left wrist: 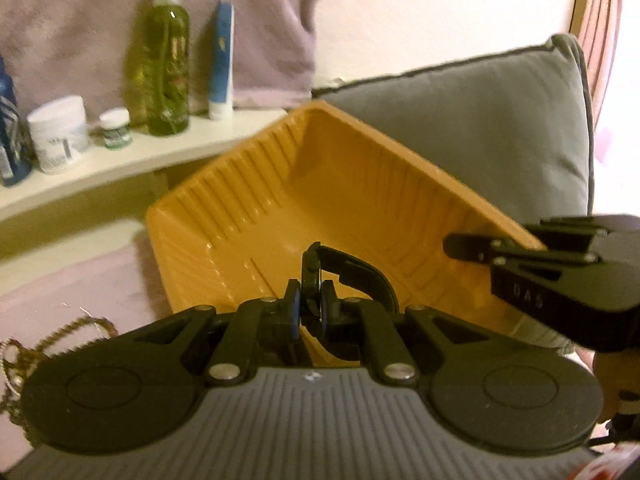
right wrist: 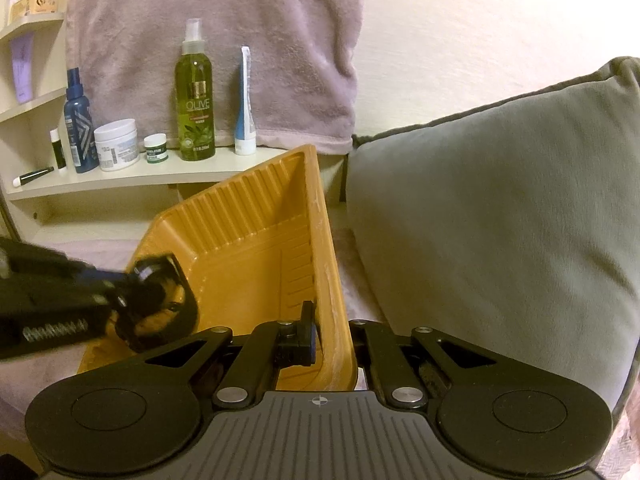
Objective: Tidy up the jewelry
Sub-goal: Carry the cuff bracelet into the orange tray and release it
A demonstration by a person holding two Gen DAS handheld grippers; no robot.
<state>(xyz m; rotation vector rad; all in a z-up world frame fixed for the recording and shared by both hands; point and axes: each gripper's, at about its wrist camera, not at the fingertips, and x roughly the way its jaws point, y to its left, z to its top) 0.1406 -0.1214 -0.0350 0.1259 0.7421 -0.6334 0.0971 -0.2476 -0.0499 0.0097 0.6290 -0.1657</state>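
Note:
An orange plastic tray [left wrist: 256, 216] is tilted up off the pink bed cover. My right gripper [right wrist: 320, 338] is shut on the tray's near rim [right wrist: 334, 280]; it also shows at the right of the left wrist view [left wrist: 472, 246]. My left gripper [left wrist: 310, 308] is shut on a black watch [left wrist: 356, 270], its band curving right, held over the tray's inside. The watch and left gripper show in the right wrist view [right wrist: 160, 296] at the tray's left edge. A gold chain [left wrist: 52, 344] lies on the cover at lower left.
A grey cushion [right wrist: 500, 208] stands right behind the tray. A cream shelf [right wrist: 132, 180] at the back left holds a green olive spray bottle [right wrist: 195, 108], a blue tube [right wrist: 245, 104], white jars and a blue bottle. A pink towel [right wrist: 224, 32] hangs behind.

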